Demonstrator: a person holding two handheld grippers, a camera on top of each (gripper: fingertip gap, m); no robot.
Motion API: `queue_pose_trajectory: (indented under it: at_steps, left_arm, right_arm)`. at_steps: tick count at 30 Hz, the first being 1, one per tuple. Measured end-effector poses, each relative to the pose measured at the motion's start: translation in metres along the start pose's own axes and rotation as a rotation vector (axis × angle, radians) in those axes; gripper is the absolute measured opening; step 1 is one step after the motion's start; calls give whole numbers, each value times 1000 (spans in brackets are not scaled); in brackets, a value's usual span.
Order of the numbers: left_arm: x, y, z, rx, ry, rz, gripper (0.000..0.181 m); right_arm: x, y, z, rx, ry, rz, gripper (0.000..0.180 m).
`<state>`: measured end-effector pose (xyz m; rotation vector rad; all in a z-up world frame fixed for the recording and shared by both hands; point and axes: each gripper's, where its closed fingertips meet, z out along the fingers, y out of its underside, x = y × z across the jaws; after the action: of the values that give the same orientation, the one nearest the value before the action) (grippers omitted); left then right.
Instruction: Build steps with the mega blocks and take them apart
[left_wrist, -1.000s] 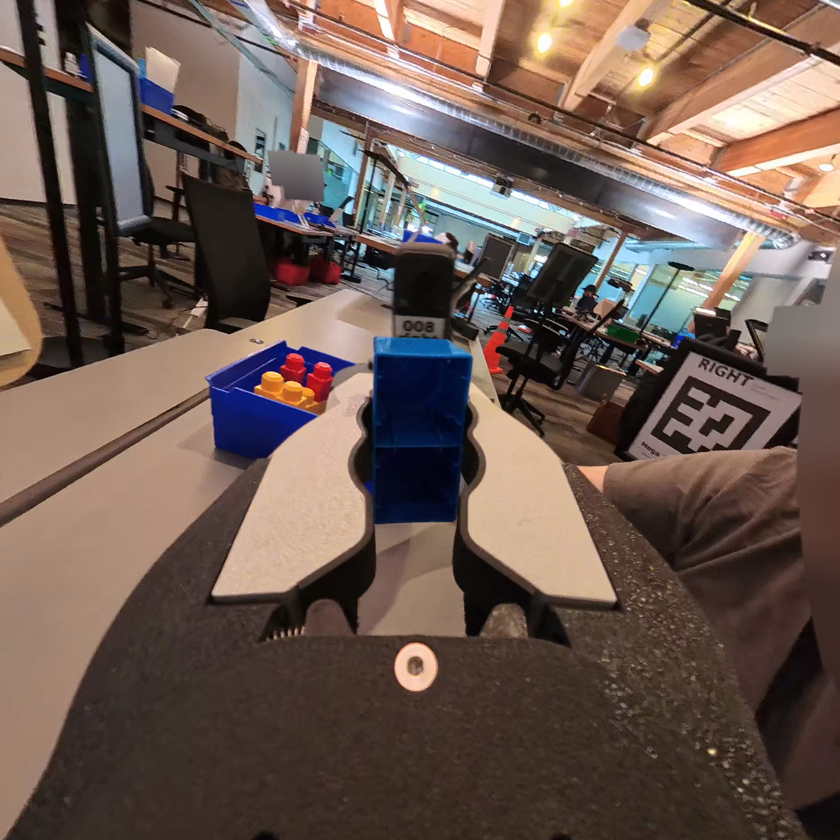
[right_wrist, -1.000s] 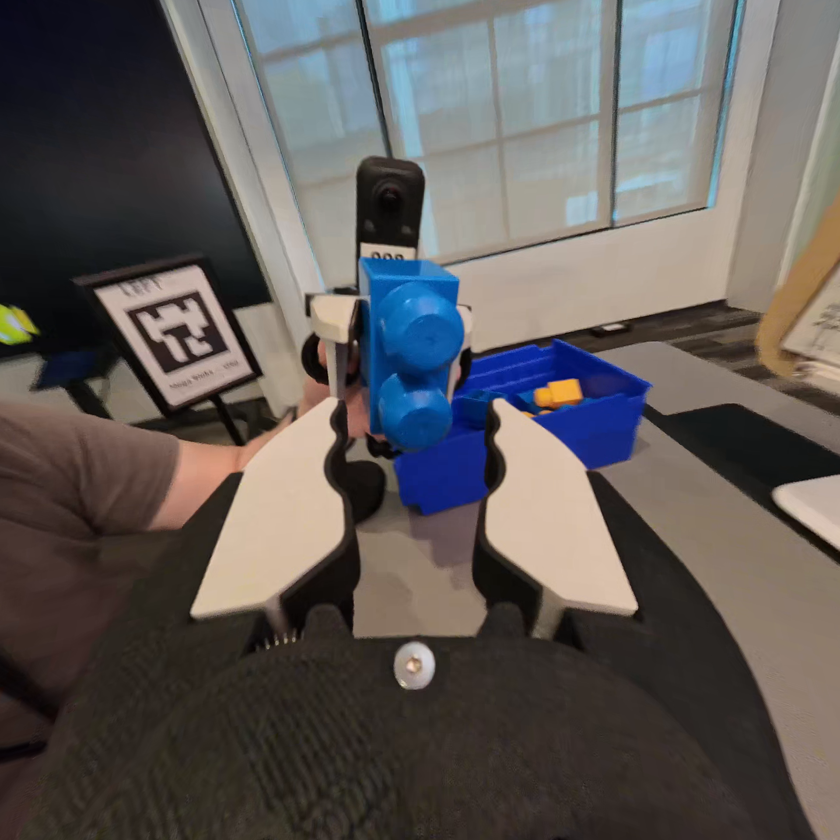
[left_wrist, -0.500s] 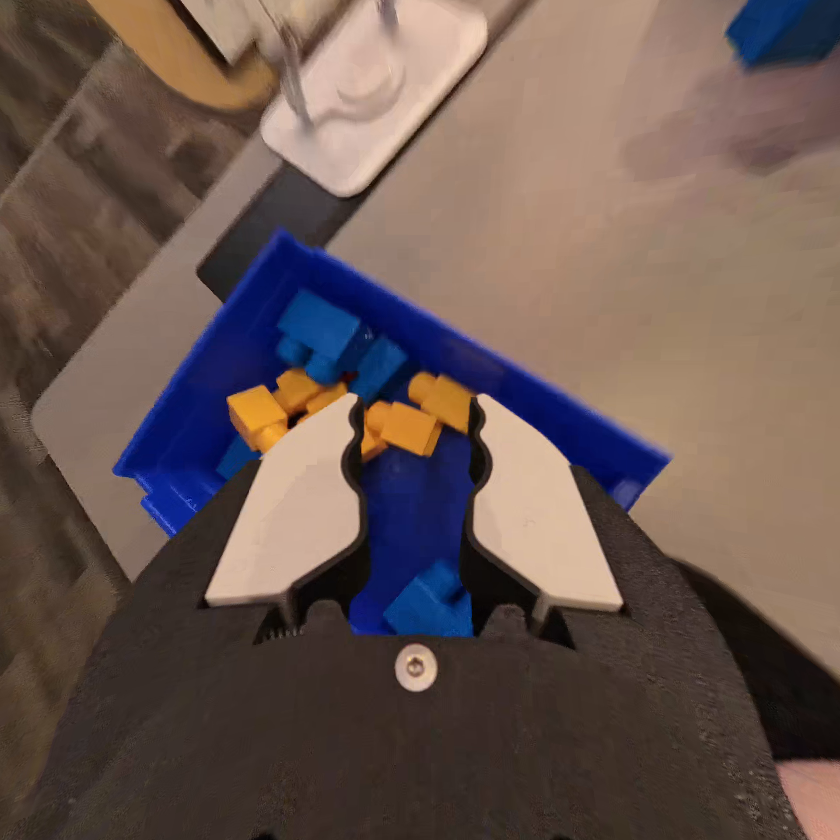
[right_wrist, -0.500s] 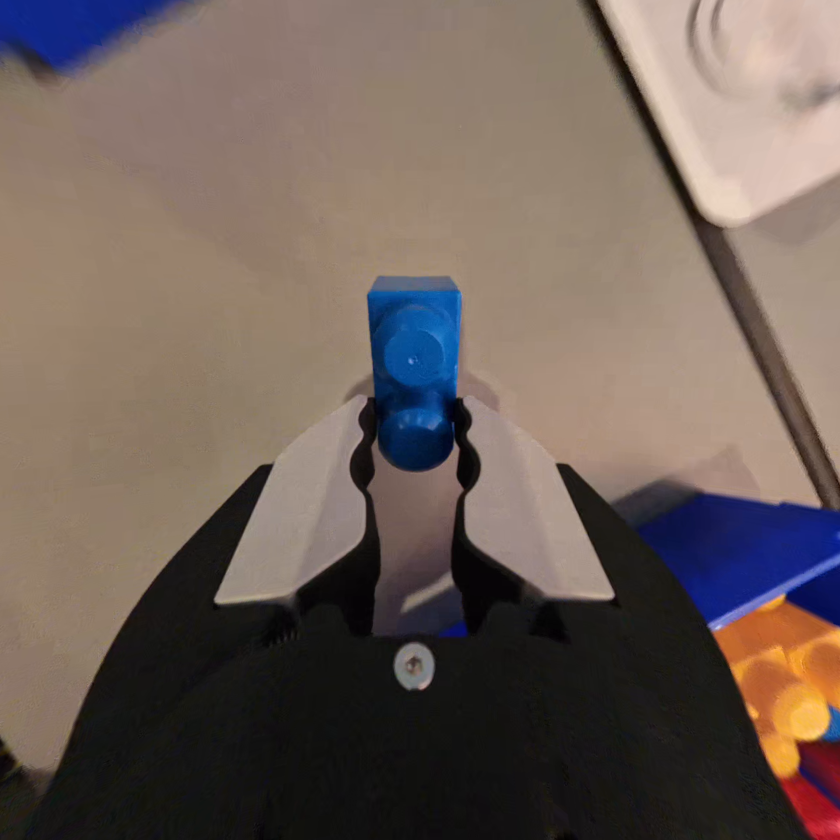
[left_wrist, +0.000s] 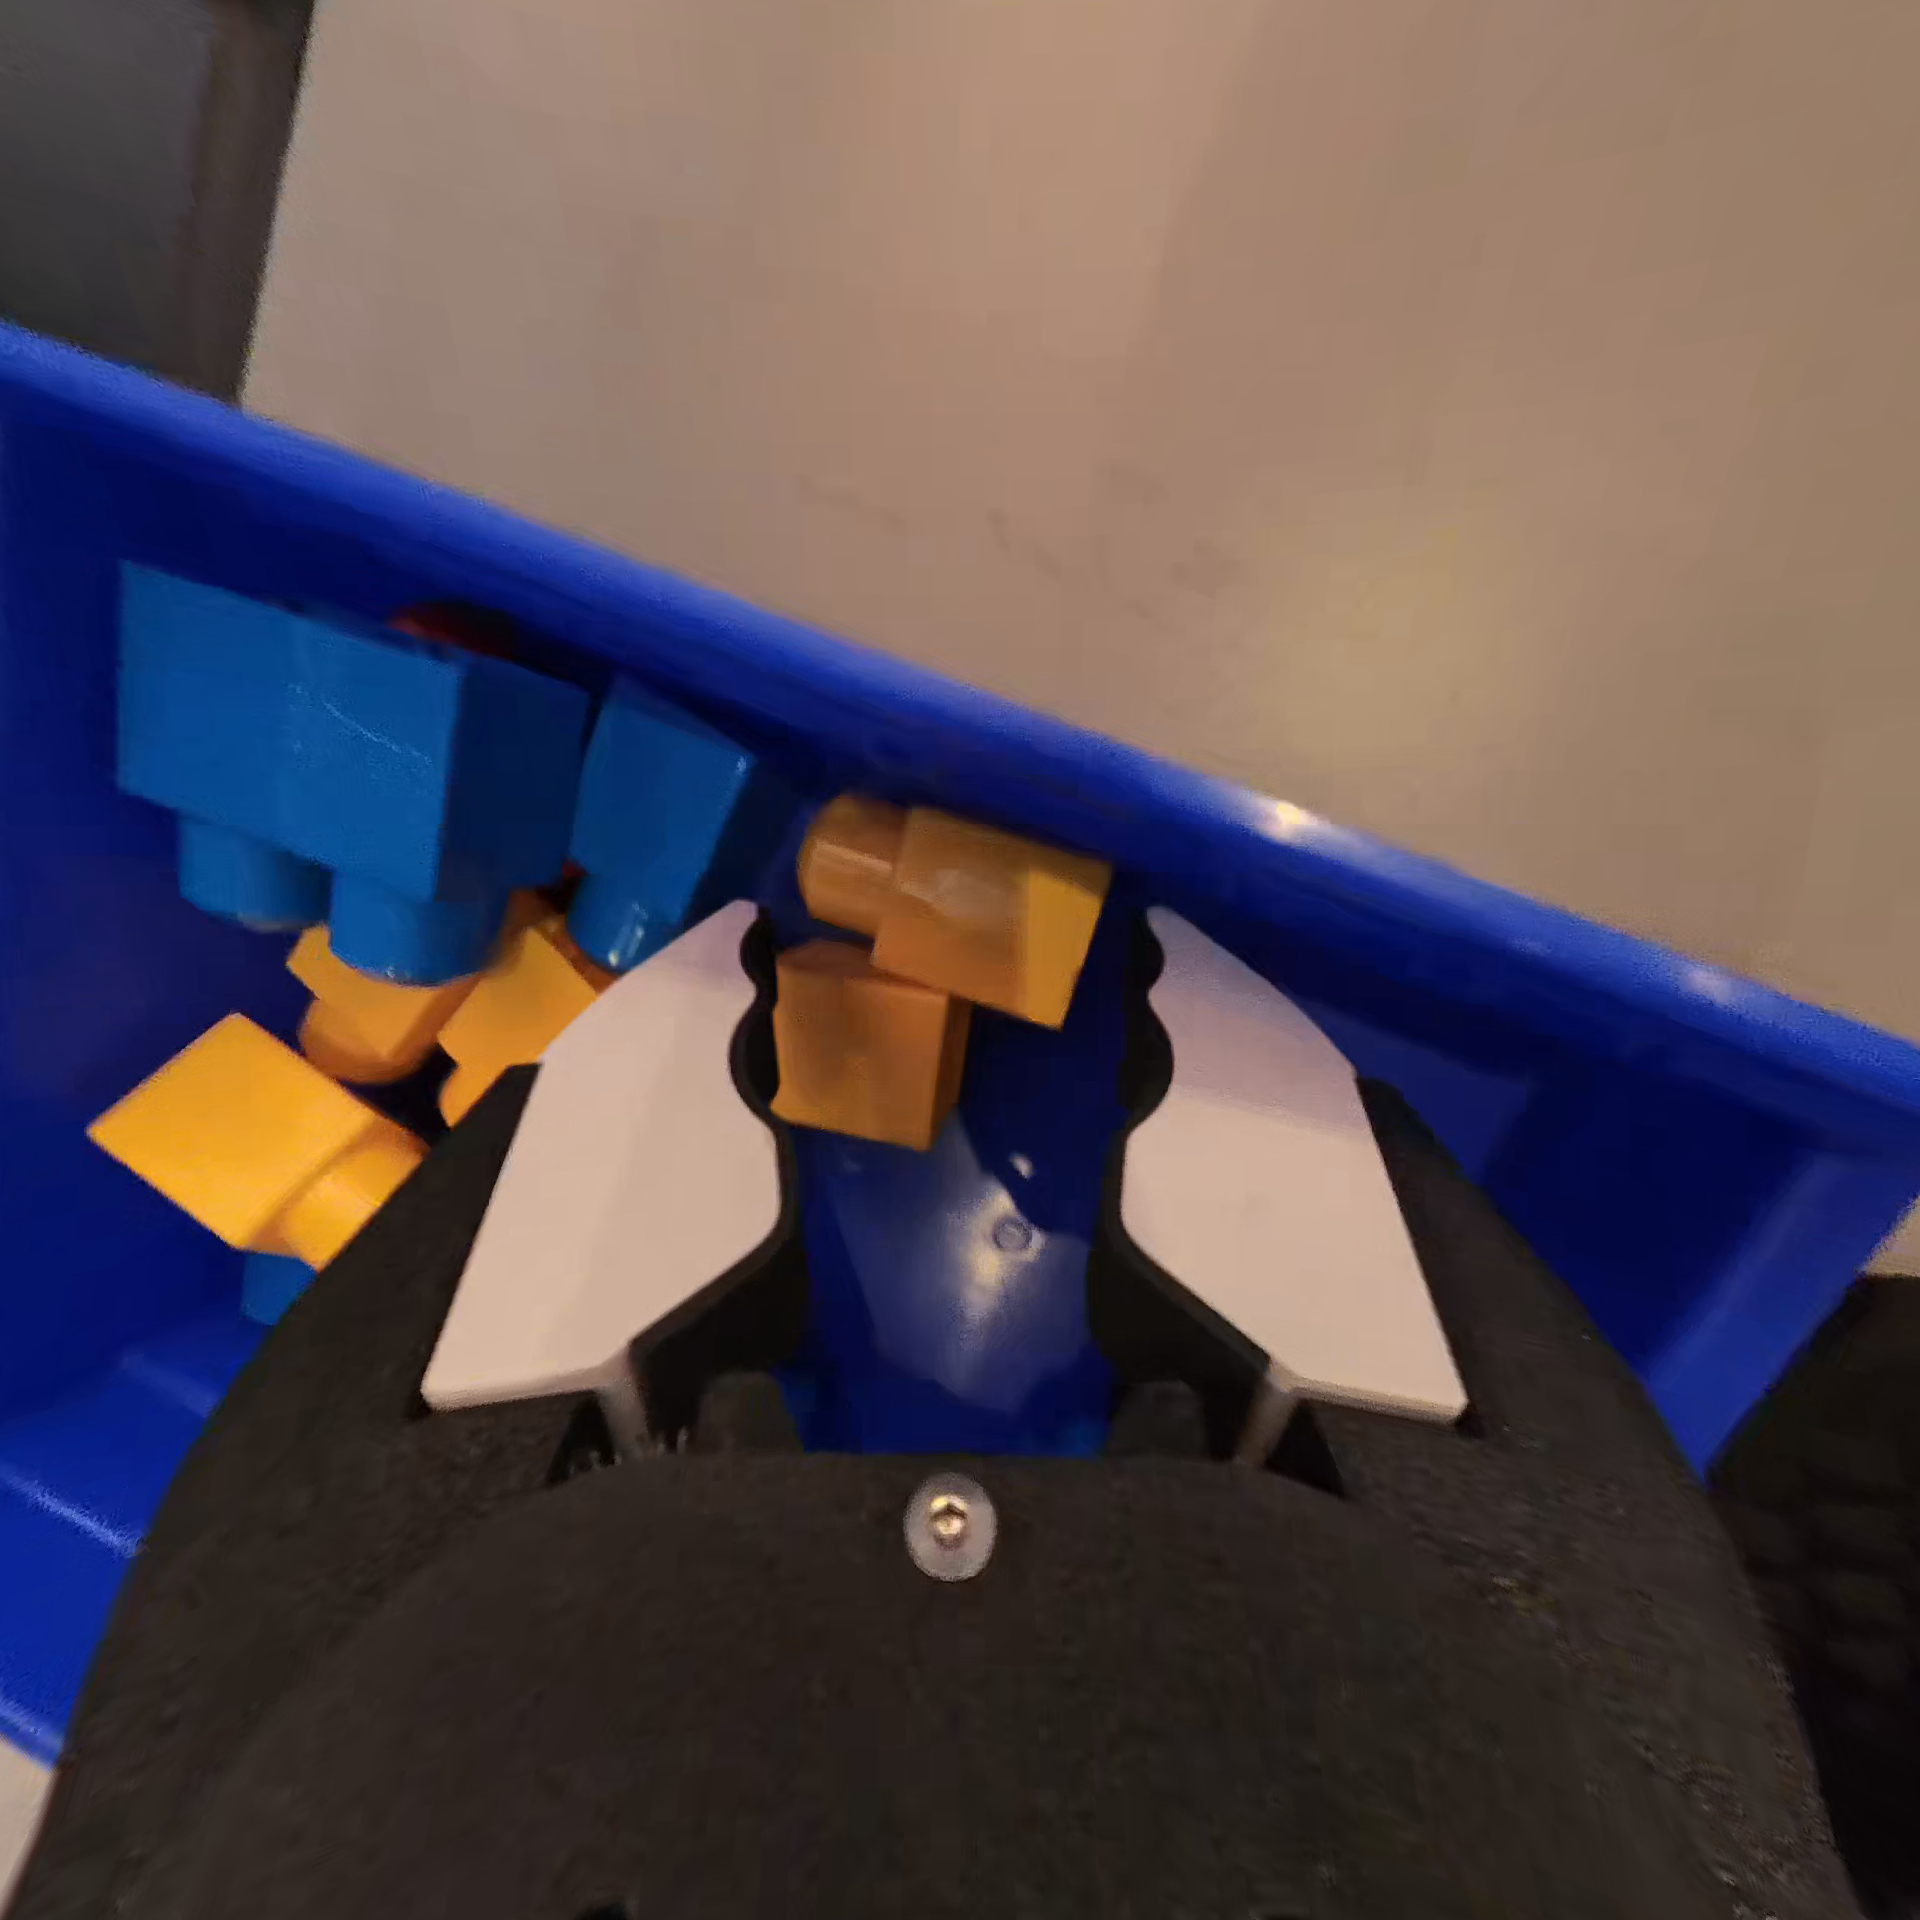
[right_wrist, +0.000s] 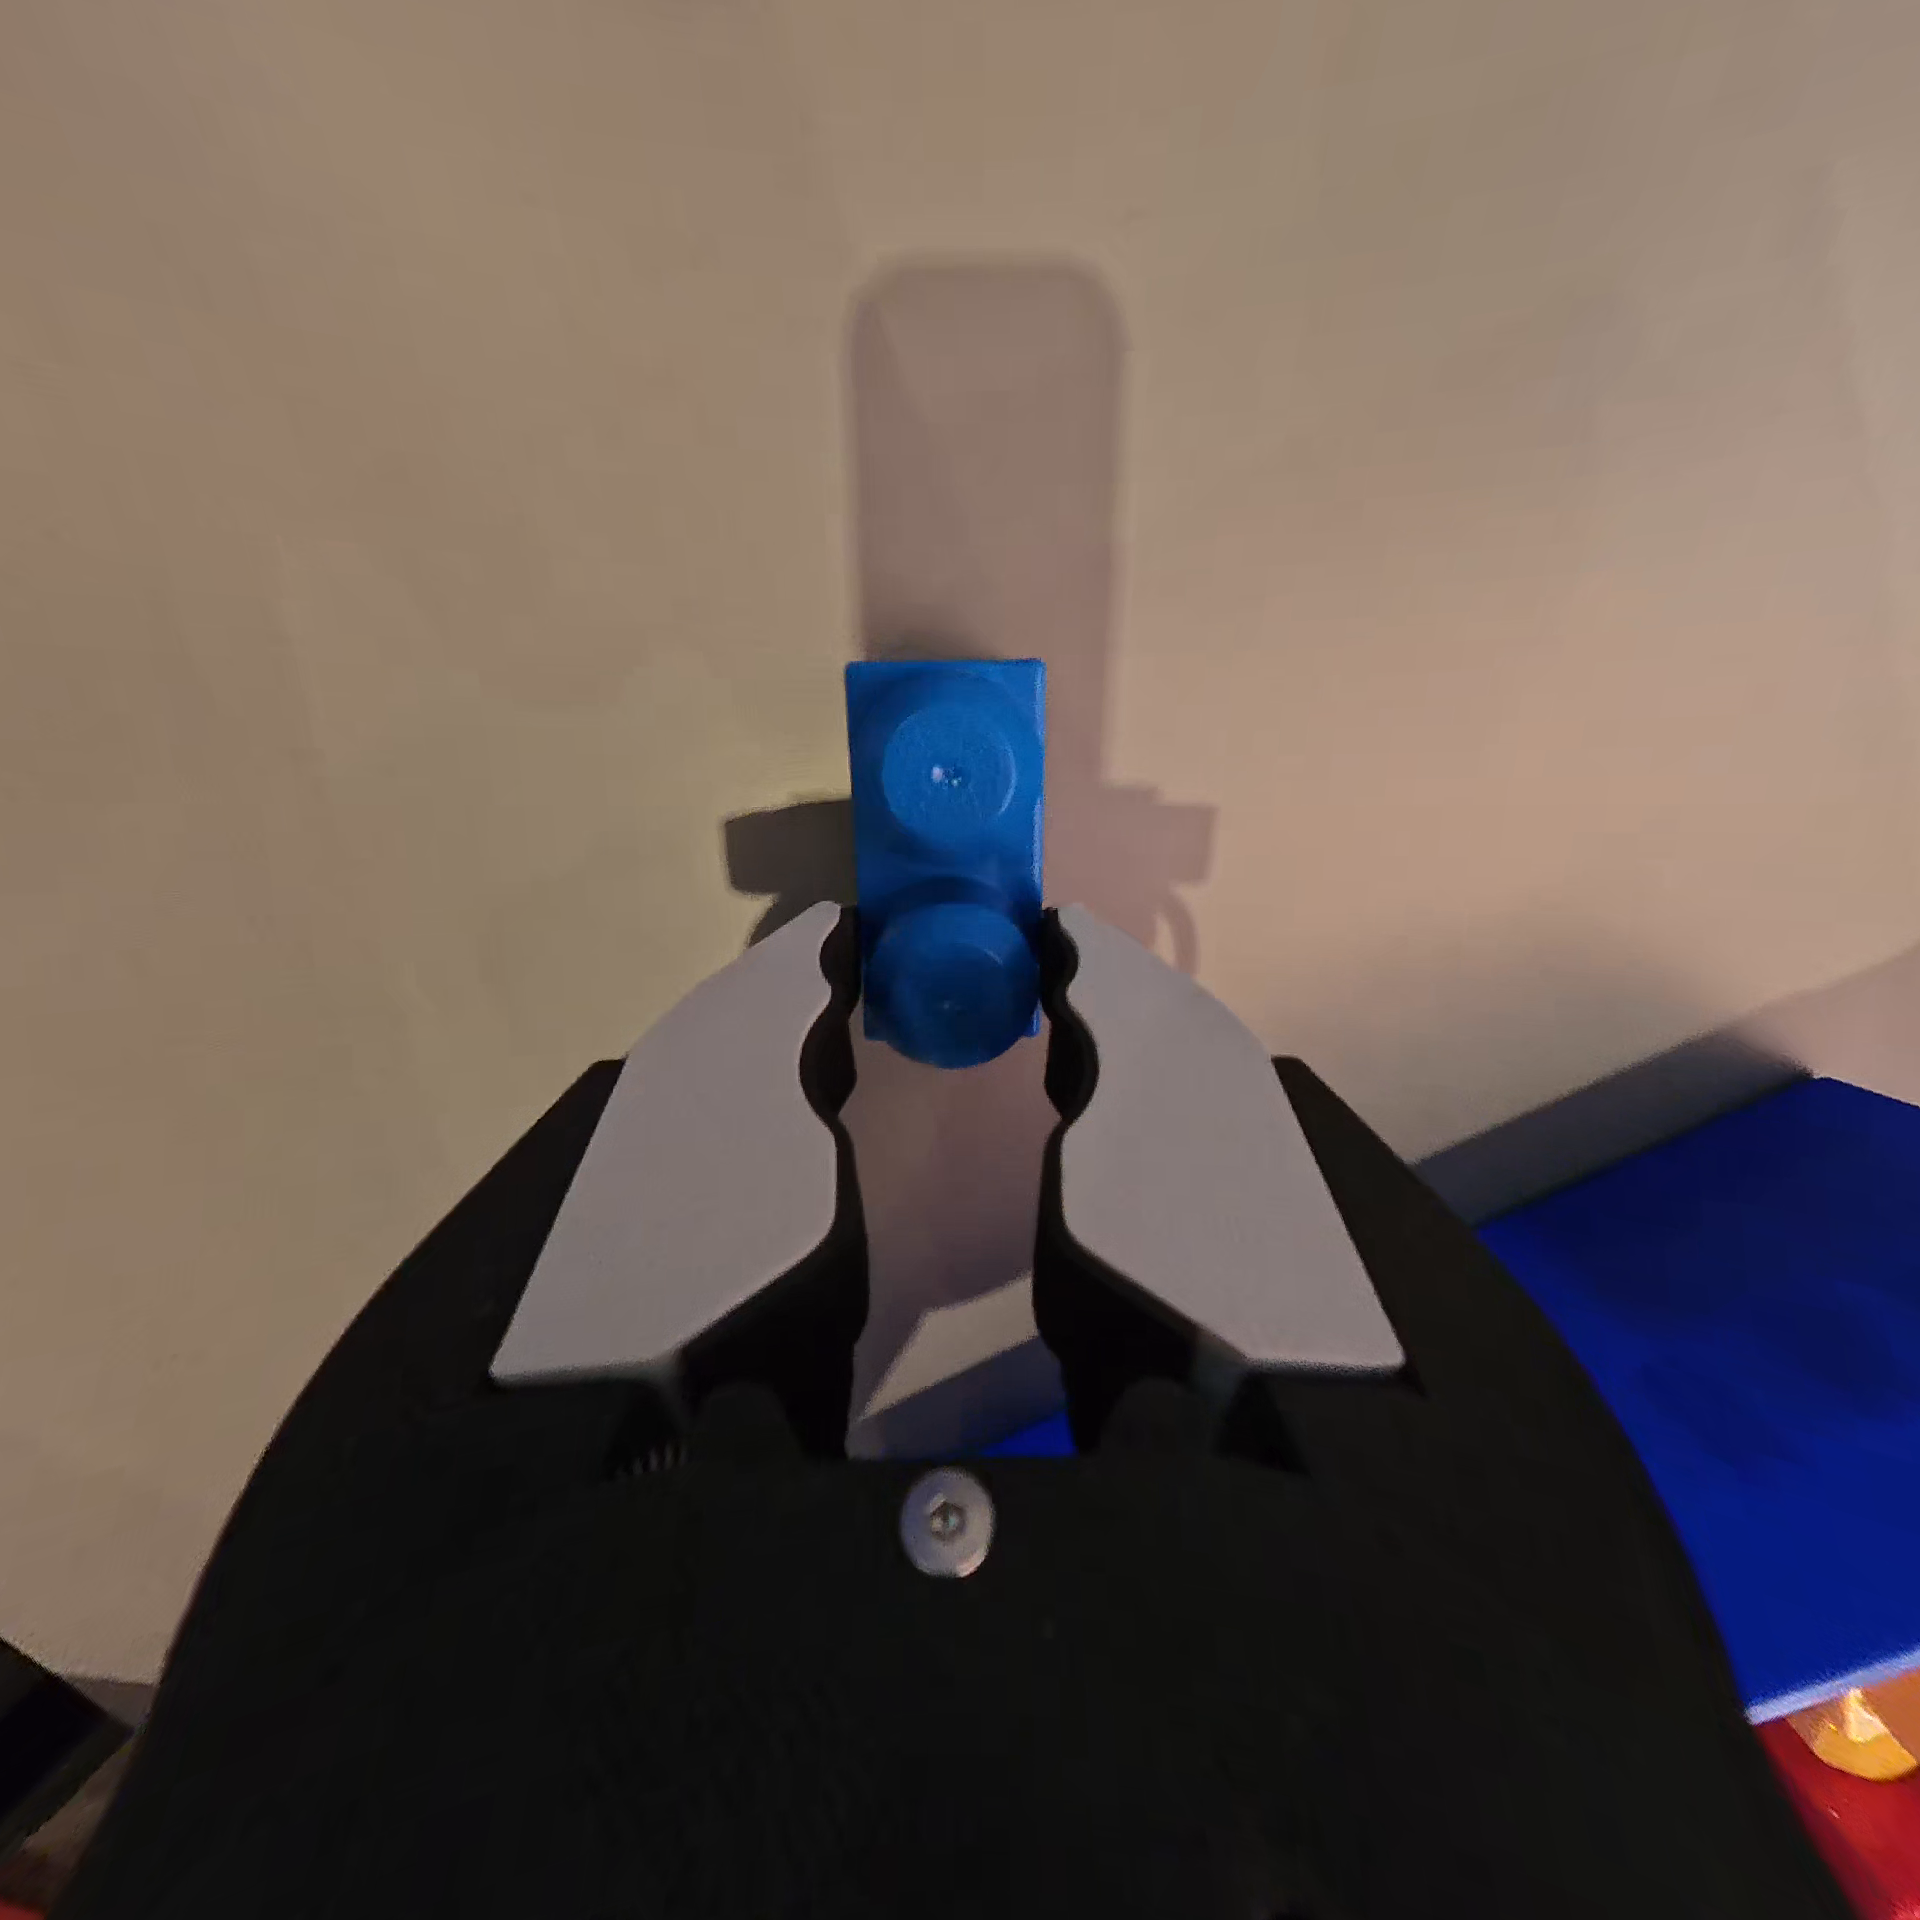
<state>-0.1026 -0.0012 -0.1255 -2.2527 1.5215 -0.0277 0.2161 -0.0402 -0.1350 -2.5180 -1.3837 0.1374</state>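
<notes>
The left gripper (left_wrist: 951, 997) had dropped closer into the blue plastic bin (left_wrist: 1299, 883) than half a second before, jaws released around a small orange plastic block (left_wrist: 862, 1049); contact could not be told. The right gripper (right_wrist: 948, 971) still clenched the blue two-stud plastic block (right_wrist: 943, 831) over the beige surface (right_wrist: 416, 520), now nearer. A second blue bin (right_wrist: 1766, 1403) was cut off at the right edge.

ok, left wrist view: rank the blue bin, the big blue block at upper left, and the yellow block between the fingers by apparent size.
1. blue bin, spans nearly the whole frame.
2. big blue block.
3. yellow block, between the open left gripper fingers.

The two blocks sit at different depths, so their true sizes are unsure.
</notes>
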Motion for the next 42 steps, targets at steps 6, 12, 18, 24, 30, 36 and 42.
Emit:
queue_pose_trajectory:
  at_steps: [6,12,18,24,30,36,42]
  left_arm:
    - [-2,4,17,-42,-14,59,70]
    - [1,4,25,-42,33,75,65]
    - [-2,5,-2,-17,13,37,65]
    - [-5,-40,-91,243,-179,68,64]
    - [80,-151,-132,522,-215,380,64]
    - [123,-197,-90,501,-214,481,64]
    - [141,-218,-64,559,-164,442,76]
  right_arm:
    - [-1,-5,-8,33,-3,12,36]
    - [-4,-11,-17,85,-22,10,36]
    - [-4,-14,-23,112,-25,2,36]
    - [-5,-49,-63,378,-6,33,36]
    - [-74,-105,-133,849,-573,195,41]
    - [-94,-117,-121,849,-798,318,53]
    - [-94,-102,-101,690,-800,253,39]
